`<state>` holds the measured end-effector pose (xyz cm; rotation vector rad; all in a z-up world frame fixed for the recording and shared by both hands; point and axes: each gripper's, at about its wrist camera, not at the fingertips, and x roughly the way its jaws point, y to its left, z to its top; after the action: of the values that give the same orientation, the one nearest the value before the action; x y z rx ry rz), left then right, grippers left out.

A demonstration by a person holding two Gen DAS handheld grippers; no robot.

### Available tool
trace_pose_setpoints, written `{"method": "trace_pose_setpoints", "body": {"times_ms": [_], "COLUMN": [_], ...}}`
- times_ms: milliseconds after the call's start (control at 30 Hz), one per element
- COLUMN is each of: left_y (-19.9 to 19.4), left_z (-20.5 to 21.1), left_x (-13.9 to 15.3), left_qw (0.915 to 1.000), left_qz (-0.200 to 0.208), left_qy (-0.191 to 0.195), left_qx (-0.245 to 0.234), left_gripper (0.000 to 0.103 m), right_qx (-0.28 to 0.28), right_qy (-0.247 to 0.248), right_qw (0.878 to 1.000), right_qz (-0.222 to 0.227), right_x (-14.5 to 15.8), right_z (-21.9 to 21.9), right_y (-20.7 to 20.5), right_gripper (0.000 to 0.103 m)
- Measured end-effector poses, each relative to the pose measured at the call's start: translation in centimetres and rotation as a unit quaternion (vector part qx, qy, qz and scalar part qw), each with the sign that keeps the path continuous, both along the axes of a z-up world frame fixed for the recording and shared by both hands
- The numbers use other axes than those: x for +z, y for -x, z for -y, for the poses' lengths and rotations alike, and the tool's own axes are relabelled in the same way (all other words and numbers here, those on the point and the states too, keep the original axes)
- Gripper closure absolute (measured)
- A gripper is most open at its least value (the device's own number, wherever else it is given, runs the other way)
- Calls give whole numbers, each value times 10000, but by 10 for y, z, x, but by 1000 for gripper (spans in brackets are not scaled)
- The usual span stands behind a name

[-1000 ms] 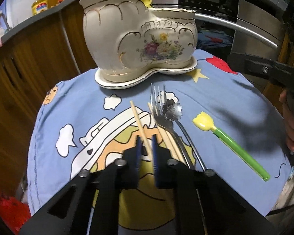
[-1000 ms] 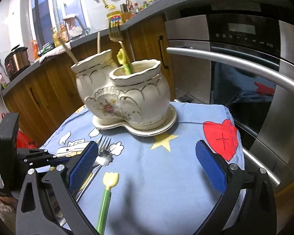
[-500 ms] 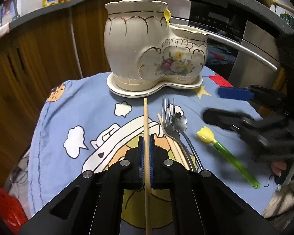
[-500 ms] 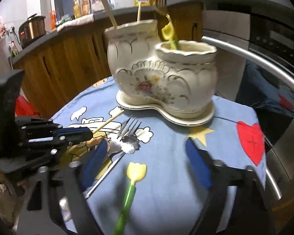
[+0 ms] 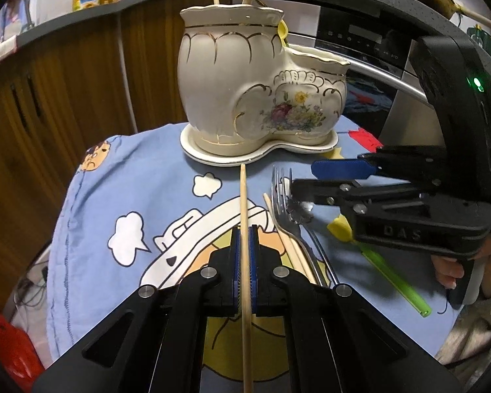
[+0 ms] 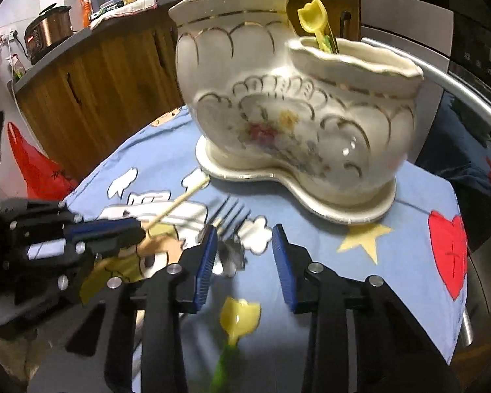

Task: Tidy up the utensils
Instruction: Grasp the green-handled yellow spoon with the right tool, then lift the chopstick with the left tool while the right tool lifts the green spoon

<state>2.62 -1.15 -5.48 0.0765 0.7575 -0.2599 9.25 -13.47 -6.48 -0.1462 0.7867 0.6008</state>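
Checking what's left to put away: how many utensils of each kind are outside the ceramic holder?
Chopsticks: 2, one in the left gripper, one on the cloth
Fork: 1
Flower-headed metal utensil: 1
Tulip-topped green utensil: 1
Total: 5

Black grippers [image 5: 244, 255] with blue-padded jaws, silver screws, green light

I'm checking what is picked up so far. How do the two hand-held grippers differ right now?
The left hand-held gripper is shut on a thin wooden chopstick. The right hand-held gripper has just been closing but its jaws stand apart, holding nothing, over a silver fork on the blue cartoon cloth. Both have blue pads and face the cream ceramic boot-shaped holder.
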Motion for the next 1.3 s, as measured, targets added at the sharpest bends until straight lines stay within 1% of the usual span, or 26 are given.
{"method": "trace_pose_setpoints", "body": {"times_ms": [100, 200, 300, 400, 500, 533, 600, 633, 667, 767, 833, 900, 1000, 1100, 1200, 1267, 1300], "left_y": [0, -1, 1, 2, 3, 4, 4, 5, 5, 6, 8, 11, 19, 29, 43, 49, 54], "left_z": [-1, -2, 0, 0, 0, 0, 0, 0, 0, -2, -2, -1, 4, 7, 9, 11, 11], "left_x": [0, 0, 3, 3, 4, 4, 5, 5, 5, 6, 8, 12, 21, 33, 49, 59, 69], "left_qw": [10000, 10000, 10000, 10000, 10000, 9999, 9999, 9999, 9999, 9998, 9997, 9993, 9978, 9944, 9880, 9845, 9806], "left_qz": [-4, -14, 33, 51, 67, 76, 91, 99, 105, 126, 173, 279, 517, 857, 1325, 1590, 1814], "left_qy": [6, 43, 59, 36, 46, 46, 59, 61, 66, 91, 126, 152, 216, 335, 453, 413, 439], "left_qx": [-7, -7, -57, -63, -51, -52, -75, -84, -95, -110, -140, -212, -359, -516, -650, -612, -598], "left_gripper": [98, 98, 98, 98, 98, 98, 98, 98, 98, 98, 98, 98, 98, 98, 98, 98, 98], "right_qx": [28, 86, 240, 337, 450, 450, 421, 427, 441, 422, 376, 334, 263, 197, 103, 43, -11], "right_qy": [168, 244, 478, 563, 718, 807, 798, 775, 743, 666, 531, 294, -6, -328, -658, -823, -929], "right_qw": [9998, 9992, 9980, 9970, 9954, 9947, 9951, 9952, 9953, 9960, 9973, 9988, 9995, 9976, 9917, 9876, 9849], "right_qz": [-41, -294, -338, -399, -440, -454, -408, -422, -436, -423, -333, -197, 153, 582, 1100, 1335, 1464], "right_x": [0, -5, -8, -7, -8, -11, -13, -13, -13, -11, -7, 2, 19, 38, 59, 71, 78], "right_z": [9, 20, 23, 25, 22, 20, 16, 16, 16, 20, 23, 31, 42, 53, 64, 67, 70], "right_y": [9, 22, 40, 52, 62, 63, 68, 67, 67, 66, 65, 68, 71, 78, 80, 76, 72], "right_gripper": [68, 68, 68, 68, 75, 78, 81, 89, 93, 94, 94, 94, 94, 94, 94, 94, 94]}}
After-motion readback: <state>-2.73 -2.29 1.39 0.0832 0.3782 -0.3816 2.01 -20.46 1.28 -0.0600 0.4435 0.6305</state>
